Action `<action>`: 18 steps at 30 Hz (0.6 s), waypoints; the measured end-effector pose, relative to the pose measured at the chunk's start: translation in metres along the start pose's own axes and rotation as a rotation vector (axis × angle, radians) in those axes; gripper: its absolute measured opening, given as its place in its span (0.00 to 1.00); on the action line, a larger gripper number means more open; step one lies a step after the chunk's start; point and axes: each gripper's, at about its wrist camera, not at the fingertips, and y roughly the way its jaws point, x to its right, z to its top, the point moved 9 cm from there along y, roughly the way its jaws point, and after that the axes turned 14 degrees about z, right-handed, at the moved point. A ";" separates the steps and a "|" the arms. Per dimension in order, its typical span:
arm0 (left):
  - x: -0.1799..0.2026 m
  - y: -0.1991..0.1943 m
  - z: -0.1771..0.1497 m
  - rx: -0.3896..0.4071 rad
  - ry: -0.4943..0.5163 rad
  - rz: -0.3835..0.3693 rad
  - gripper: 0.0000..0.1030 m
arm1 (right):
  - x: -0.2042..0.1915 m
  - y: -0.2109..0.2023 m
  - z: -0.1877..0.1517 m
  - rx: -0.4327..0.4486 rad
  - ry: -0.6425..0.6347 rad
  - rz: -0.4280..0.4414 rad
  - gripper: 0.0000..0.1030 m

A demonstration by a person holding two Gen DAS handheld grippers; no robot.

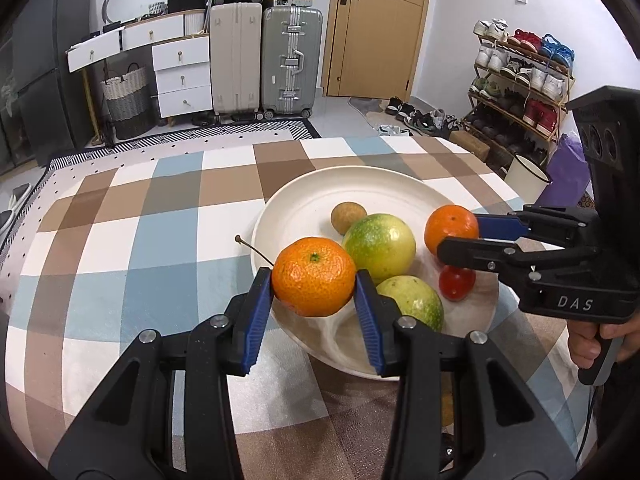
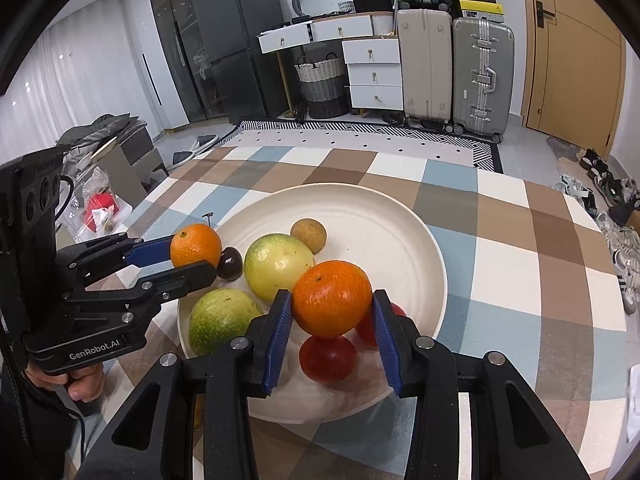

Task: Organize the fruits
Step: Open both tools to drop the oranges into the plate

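Here a checked tablecloth (image 1: 132, 240) is seen under a wide cream plate (image 2: 400, 220). Above the plate's near-left edge a mandarin (image 1: 314, 282) is pinched between the blue pads of the left gripper (image 1: 314, 304); a second mandarin (image 2: 332, 298) is clamped by the right gripper (image 2: 332, 332) over the plate's near-right side. On the plate two green-yellow passion fruits (image 1: 380, 246), red tomatoes (image 2: 328, 358), a dark cherry (image 2: 230, 263) and a small brown fruit (image 2: 308, 235) are laid close together.
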 end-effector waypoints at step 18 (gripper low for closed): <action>-0.014 -0.028 0.009 0.059 -0.064 0.036 0.84 | -0.009 -0.031 0.011 0.075 0.022 0.031 0.95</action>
